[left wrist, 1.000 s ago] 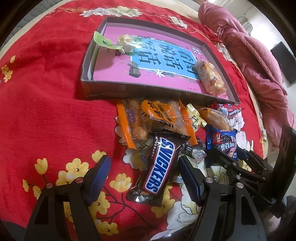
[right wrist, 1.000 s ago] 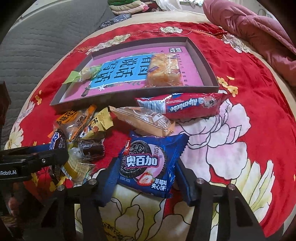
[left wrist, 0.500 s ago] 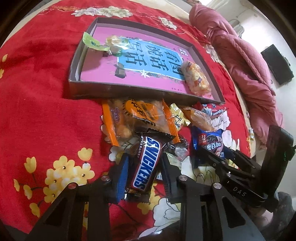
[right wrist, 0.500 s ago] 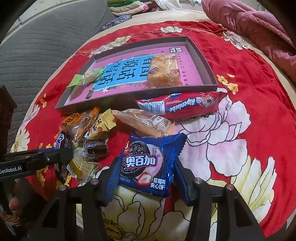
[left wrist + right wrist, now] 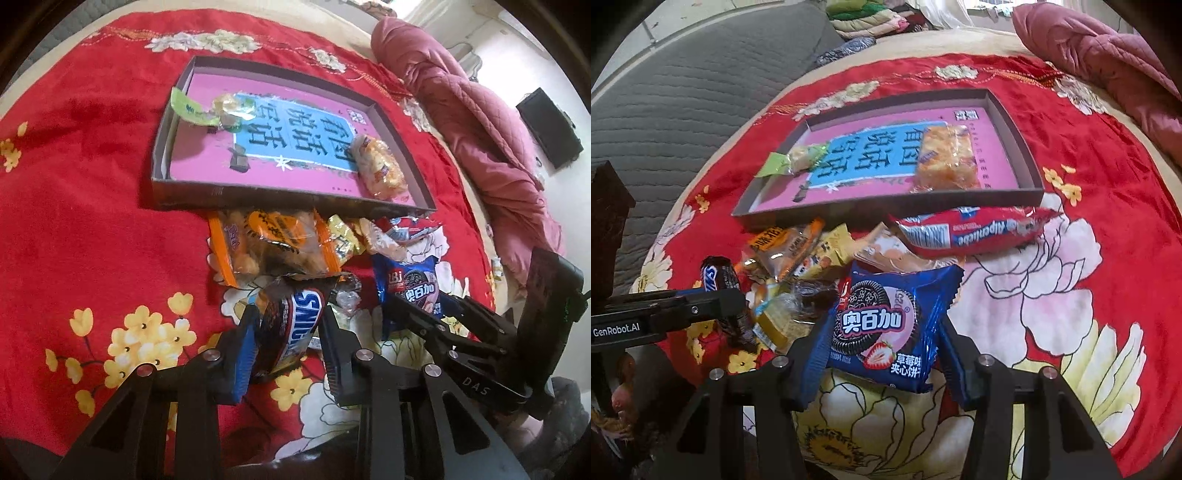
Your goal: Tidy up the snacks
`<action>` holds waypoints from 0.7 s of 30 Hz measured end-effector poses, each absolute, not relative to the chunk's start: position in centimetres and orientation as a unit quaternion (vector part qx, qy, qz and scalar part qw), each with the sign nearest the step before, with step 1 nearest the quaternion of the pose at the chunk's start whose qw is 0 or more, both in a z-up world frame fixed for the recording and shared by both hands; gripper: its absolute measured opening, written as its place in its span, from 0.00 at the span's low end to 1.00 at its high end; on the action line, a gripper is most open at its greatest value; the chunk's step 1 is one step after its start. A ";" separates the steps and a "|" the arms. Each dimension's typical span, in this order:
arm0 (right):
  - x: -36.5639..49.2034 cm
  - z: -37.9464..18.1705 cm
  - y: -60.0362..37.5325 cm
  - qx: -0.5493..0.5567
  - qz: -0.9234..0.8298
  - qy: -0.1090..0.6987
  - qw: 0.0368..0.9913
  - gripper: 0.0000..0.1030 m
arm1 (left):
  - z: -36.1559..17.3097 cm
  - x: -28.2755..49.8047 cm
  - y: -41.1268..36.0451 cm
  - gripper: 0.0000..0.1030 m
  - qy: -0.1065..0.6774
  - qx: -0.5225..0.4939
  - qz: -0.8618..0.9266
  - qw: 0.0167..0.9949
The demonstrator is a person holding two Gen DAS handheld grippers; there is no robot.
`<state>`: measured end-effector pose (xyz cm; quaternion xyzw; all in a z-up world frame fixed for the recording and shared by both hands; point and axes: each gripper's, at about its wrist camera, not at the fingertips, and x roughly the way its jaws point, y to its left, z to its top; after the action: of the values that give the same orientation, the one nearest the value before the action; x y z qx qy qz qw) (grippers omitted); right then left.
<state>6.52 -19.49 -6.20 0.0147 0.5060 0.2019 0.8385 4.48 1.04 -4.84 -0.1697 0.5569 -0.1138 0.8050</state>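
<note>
Snickers [image 5: 295, 325] sat pinched in the left gripper [image 5: 290, 334], long axis pointing at the tray [image 5: 291, 194] straight ahead. The right gripper [image 5: 882, 354] clamped the cookie pack [image 5: 886, 325], tray beyond.

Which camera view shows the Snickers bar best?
The left wrist view: the Snickers bar sits large between the left gripper fingers, its lettering readable. The right wrist view shows only its end beyond that gripper, partly hidden.

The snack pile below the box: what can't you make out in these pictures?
- Snickers bar: left view, name partly hidden by the left claw.
- Brown-wrapped sweet: right view, half under the blue cookie pack; label unreadable.
- Box: left view, near wall hides the orange packet's far end.
</note>
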 end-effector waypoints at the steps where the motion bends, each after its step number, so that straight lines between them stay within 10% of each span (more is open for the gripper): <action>1: 6.5 -6.1 -19.5 0.016 0.204 0.503 0.839 0.53 | -4.7 4.4 1.0 0.33 0.555 -0.167 -0.114 0.807; 21: 6.6 -4.1 -20.4 0.056 0.220 0.457 0.860 0.53 | -2.2 4.1 1.3 0.24 0.522 -0.159 -0.116 0.830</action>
<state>6.56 -20.42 -4.08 0.0558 0.4568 0.2198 0.8602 4.06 1.28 -2.19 -0.1589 0.5216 -0.1156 0.8303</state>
